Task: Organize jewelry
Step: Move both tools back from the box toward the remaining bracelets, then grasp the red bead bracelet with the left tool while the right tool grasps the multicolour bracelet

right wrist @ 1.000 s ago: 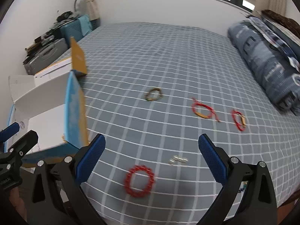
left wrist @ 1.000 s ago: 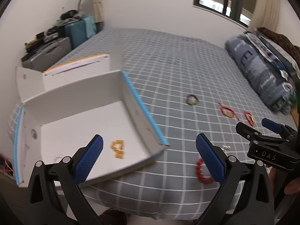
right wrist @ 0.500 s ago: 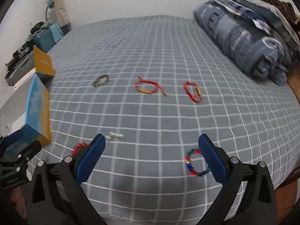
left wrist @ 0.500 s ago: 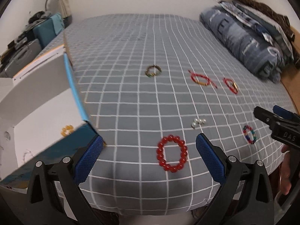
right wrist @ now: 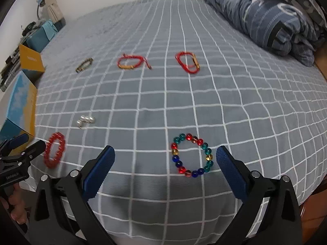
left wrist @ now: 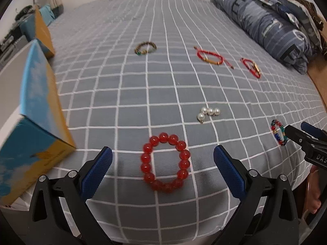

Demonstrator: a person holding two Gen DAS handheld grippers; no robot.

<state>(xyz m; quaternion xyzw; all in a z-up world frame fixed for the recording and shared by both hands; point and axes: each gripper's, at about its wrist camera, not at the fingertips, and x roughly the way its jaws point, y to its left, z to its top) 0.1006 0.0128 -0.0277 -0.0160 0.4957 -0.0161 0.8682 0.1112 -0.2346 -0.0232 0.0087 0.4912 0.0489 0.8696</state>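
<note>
Even soft light, slight motion blur, fisheye-warped edges w/ vignette.

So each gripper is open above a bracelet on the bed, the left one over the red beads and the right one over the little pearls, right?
Nearly. The right gripper is open over the multicoloured bead bracelet, not the pearls, which lie apart on the bed; the right wrist view shows it. The left gripper is indeed open over the red bead bracelet.

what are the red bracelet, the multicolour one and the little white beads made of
Red bracelet: round translucent beads, glossy, looks like glass or resin; light glows through them.
Multicolour bracelet: clear coloured beads with bright highlights, likely glass or acrylic.
White beads: pearly sheen, so pearl or imitation pearl, with what seems a small metal fitting; too small to be sure.
</note>
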